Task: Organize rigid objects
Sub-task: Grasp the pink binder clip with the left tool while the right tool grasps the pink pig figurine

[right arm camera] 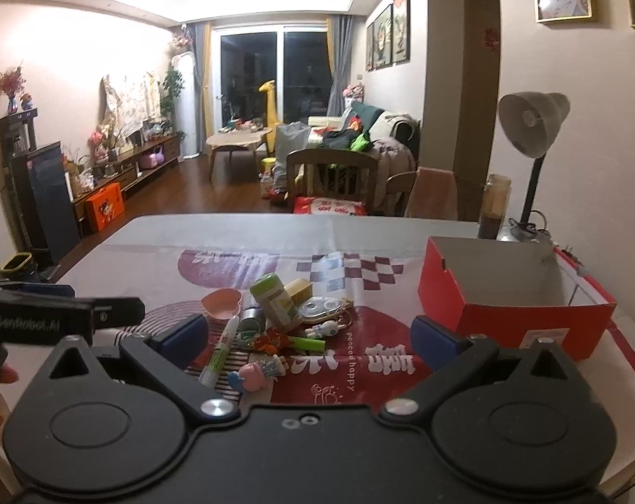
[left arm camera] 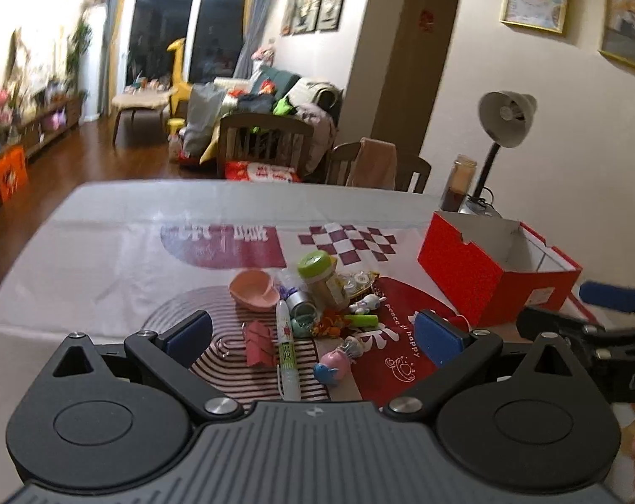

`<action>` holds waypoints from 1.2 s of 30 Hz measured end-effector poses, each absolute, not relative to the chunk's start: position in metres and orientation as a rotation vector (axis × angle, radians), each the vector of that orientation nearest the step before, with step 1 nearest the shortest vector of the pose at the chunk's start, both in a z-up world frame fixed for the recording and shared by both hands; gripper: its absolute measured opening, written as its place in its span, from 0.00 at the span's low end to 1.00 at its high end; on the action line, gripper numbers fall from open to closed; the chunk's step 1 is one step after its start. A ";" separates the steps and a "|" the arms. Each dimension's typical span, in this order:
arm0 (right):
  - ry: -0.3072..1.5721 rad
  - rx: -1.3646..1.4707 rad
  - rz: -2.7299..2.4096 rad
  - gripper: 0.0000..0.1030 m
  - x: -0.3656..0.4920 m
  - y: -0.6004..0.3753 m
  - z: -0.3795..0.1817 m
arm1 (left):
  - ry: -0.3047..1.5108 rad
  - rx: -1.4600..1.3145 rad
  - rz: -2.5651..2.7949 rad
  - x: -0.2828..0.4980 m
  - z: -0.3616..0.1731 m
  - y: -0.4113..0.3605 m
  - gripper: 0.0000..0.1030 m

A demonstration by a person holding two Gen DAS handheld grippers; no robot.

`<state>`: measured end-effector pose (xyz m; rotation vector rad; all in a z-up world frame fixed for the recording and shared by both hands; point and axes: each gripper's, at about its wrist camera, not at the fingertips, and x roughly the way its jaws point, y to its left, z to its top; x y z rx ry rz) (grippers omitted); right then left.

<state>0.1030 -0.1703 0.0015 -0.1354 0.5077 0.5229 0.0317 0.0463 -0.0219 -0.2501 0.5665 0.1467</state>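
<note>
A small heap of rigid objects lies on the patterned table cover, just left of the open red box, which looks empty and is the likely place for them. The things in the heap look light and stiff: a green-capped jar tipped on its side, smooth and probably slippery, best taken across its body; a pink bowl at the heap's far-left edge, easiest pinched by its rim; a white pen-like tube lying lengthwise toward the camera, best gripped across its middle; and a pink and blue toy figure on the heap's near side. The left gripper hovers low before the heap, jaws spread wide and holding nothing. The right gripper hangs level beside it, nearer the box, likewise wide open and empty.
</note>
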 end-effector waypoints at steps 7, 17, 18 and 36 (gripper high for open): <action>0.557 -0.152 0.565 1.00 0.121 -0.166 -0.016 | 0.589 -0.266 0.238 0.048 -0.038 0.061 1.00; 0.643 -0.229 0.671 0.99 0.151 -0.148 -0.051 | 0.624 -0.162 0.281 0.077 -0.069 0.063 1.00; 0.644 -0.242 0.681 0.98 0.154 -0.145 -0.054 | 0.628 -0.167 0.280 0.080 -0.072 0.064 1.00; 0.719 -0.490 0.857 0.87 0.198 -0.095 -0.123 | 0.792 -0.136 0.355 0.143 -0.144 0.085 0.95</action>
